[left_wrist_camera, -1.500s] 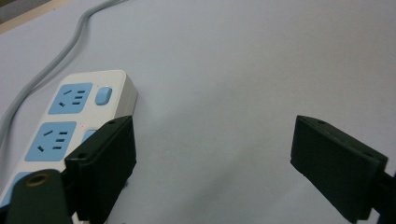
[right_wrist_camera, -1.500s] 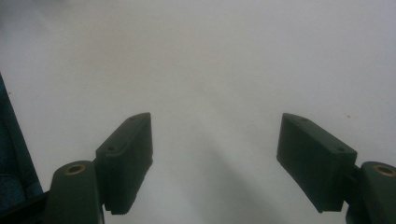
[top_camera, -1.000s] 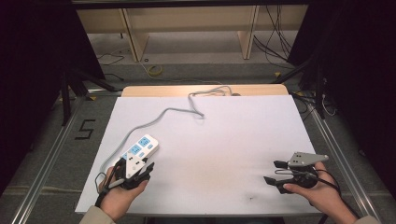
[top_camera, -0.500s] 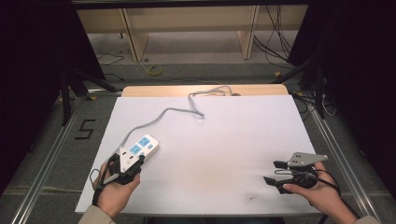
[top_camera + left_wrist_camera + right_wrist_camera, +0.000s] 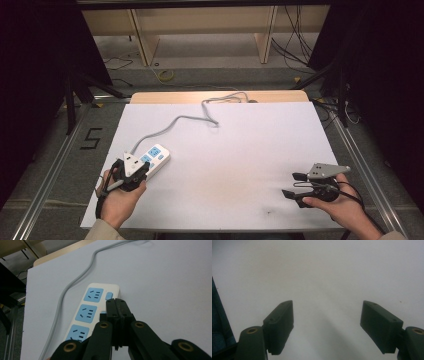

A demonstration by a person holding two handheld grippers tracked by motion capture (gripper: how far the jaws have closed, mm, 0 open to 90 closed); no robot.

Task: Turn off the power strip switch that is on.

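Note:
A white power strip (image 5: 152,158) with blue sockets lies on the white table sheet (image 5: 240,145) at the front left; its grey cable (image 5: 175,122) snakes toward the far edge. My left gripper (image 5: 131,172) sits at the strip's near end. In the left gripper view its jaws are pressed together, tips (image 5: 117,305) just over the strip (image 5: 92,307) beside its blue switch (image 5: 108,295), with nothing held between them. My right gripper (image 5: 295,185) rests at the front right with jaws wide apart (image 5: 327,325) over bare sheet.
A wooden tabletop edge (image 5: 215,96) shows beyond the sheet. Wooden shelving legs and loose cables (image 5: 295,50) stand on the floor behind. A metal rail (image 5: 45,175) runs along the table's left side, and another along the right.
My left gripper has shifted a little left and back along the strip's near end. The right gripper has stayed put.

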